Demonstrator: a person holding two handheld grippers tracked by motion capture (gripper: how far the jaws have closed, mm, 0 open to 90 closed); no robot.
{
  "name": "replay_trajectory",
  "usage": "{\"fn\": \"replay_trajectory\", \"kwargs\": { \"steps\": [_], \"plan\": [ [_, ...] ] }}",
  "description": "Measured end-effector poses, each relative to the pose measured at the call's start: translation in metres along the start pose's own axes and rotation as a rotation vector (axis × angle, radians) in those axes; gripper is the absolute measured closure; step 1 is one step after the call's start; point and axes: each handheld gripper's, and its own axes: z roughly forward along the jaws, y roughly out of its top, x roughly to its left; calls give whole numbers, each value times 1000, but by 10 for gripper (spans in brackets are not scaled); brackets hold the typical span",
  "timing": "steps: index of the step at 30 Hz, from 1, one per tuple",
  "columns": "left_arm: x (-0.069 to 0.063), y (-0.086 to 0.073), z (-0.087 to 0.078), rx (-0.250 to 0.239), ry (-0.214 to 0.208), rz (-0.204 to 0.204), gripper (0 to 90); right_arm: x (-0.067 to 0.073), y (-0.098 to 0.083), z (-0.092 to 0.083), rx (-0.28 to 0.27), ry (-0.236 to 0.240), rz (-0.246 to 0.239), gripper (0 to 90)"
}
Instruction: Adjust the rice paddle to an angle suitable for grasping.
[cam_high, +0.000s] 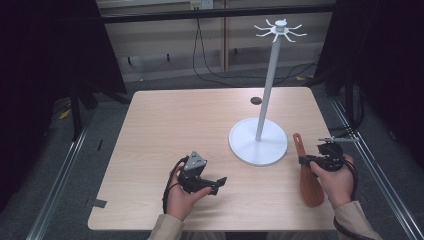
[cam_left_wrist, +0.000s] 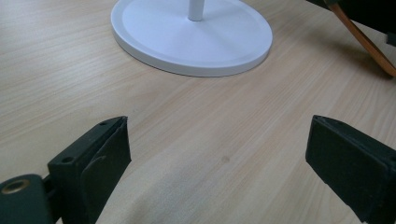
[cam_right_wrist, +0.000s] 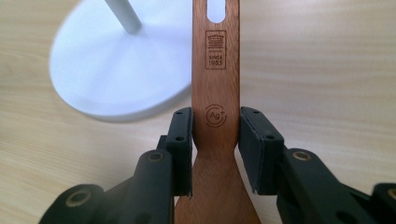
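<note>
Your sleeves: beige, cuffed at both wrists. Your left gripper: black, grey three-cornered plate on top, black cable looping behind. Your right gripper: black jaws, brass-ringed screw holes.

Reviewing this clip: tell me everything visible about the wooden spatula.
The wooden spatula is reddish-brown, flat, with a long handle widening into a blade. The handle end has an oval hanging slot, a burned-in crest stamp reading "SINCE 1985" and a round "Ag+" mark. The right gripper clamps the handle by its edges just above the blade. In the high view it lies right of the white stand's base, blade toward the person, handle end tilted up; whether the blade touches the table is unclear.
</note>
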Motion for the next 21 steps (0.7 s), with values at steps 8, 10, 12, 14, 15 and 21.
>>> {"fn": "replay_trajectory", "kwargs": {
  "steps": [8,10,12,14,15,21],
  "plan": [
    [-1,0,1,0,1,6,66,9,-1,-17,-203,53,-44,670],
    [-1,0,1,-2,0,4,66,11,-2,-20,-246,53,-51,670],
    [-1,-1,1,-5,-2,5,66,12,-3,-24,-270,58,-50,670],
    [-1,-1,2,-4,1,6,66,13,-2,-26,-286,63,-54,670],
    [-1,-1,2,-4,1,6,65,14,-2,-27,-298,65,-54,670],
    [-1,-1,2,-4,-2,6,64,17,1,-32,-354,77,-64,670]
  ]
}}
